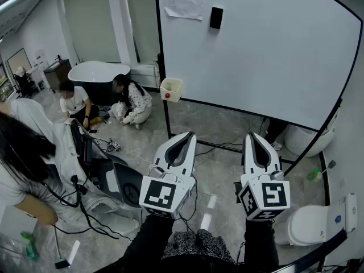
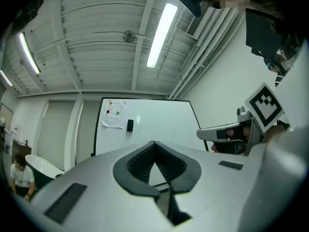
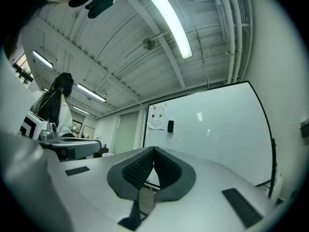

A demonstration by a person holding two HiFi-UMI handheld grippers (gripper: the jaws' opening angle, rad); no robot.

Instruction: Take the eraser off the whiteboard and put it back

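Black rectangular eraser (image 1: 216, 17) sat high on the large white whiteboard (image 1: 267, 61), untouched and well apart from both grippers, ahead of and above the jaw tips. Its long axis stood upright on the board face.

Left gripper (image 1: 190, 134): jaws closed tip to tip, nothing between them. Right gripper (image 1: 251, 134): likewise closed and empty. Both pointed toward the board, tilted slightly upward.

In the head view the eraser lay between the two jaw lines. In the left gripper view it sat above and a little left of the jaw tips. In the right gripper view it sat above and a little right. Neither gripper was clearly nearer (left perhaps by a shade).

Judgement: pick-off not yet begun. Whichever gripper goes must open first, then close across the eraser's narrow width, since the long axis is vertical.
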